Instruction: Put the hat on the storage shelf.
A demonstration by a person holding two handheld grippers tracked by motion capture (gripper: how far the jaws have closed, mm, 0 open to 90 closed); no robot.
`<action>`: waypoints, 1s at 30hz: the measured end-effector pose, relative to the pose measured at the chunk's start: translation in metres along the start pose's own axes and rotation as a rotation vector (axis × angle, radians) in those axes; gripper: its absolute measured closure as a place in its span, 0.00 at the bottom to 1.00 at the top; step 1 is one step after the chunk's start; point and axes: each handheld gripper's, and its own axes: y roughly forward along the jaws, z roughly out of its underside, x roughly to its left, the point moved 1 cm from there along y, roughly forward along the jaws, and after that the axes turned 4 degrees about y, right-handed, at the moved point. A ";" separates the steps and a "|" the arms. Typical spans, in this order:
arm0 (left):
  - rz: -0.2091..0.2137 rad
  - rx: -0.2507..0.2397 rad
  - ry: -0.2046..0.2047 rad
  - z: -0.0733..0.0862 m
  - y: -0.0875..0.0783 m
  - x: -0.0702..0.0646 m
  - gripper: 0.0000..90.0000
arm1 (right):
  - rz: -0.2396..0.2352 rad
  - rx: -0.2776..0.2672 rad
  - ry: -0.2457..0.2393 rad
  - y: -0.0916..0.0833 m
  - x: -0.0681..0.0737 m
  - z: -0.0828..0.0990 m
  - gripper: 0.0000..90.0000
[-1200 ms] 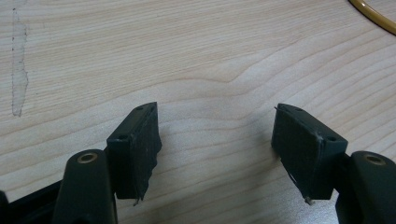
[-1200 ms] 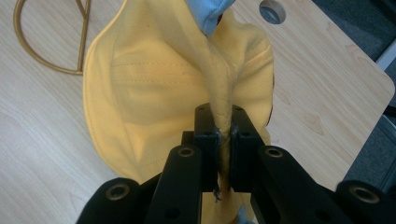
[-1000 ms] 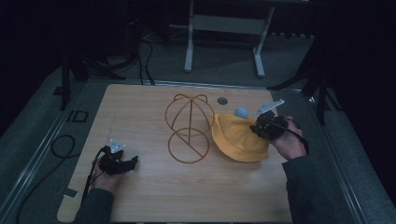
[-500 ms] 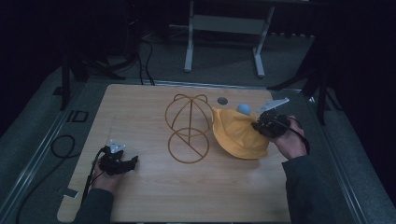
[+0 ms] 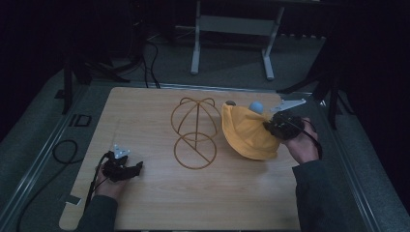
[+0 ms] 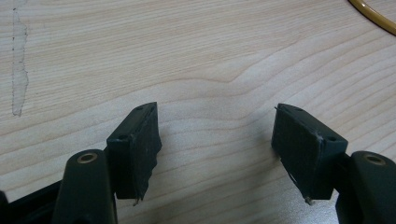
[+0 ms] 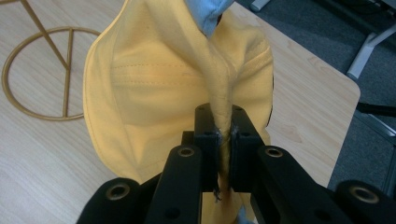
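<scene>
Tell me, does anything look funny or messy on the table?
The yellow hat looks odd: it sits crumpled beside the gold wire stand, not on it, its fabric pinched in the right tongs.

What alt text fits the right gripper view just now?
The right gripper is shut on a pinched fold of the yellow hat, lifting it above the wooden table. A gold wire stand sits at upper left.

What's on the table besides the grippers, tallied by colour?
Yellow: 1, the fabric hat, pinched in the right gripper
Gold: 1, the wire stand
Light blue: 1, a patch at the hat's far edge, can't tell what it is
Dark: 1, a small round thing behind the hat
Total: 4
</scene>
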 end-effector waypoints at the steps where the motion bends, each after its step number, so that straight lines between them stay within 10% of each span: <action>1: 0.000 0.000 0.000 0.000 0.000 0.000 0.36 | 0.000 0.002 0.004 -0.001 0.000 0.000 0.94; 30: 0.000 0.000 0.000 0.000 0.000 0.000 0.36 | -0.018 -0.093 0.023 -0.025 -0.004 -0.006 0.94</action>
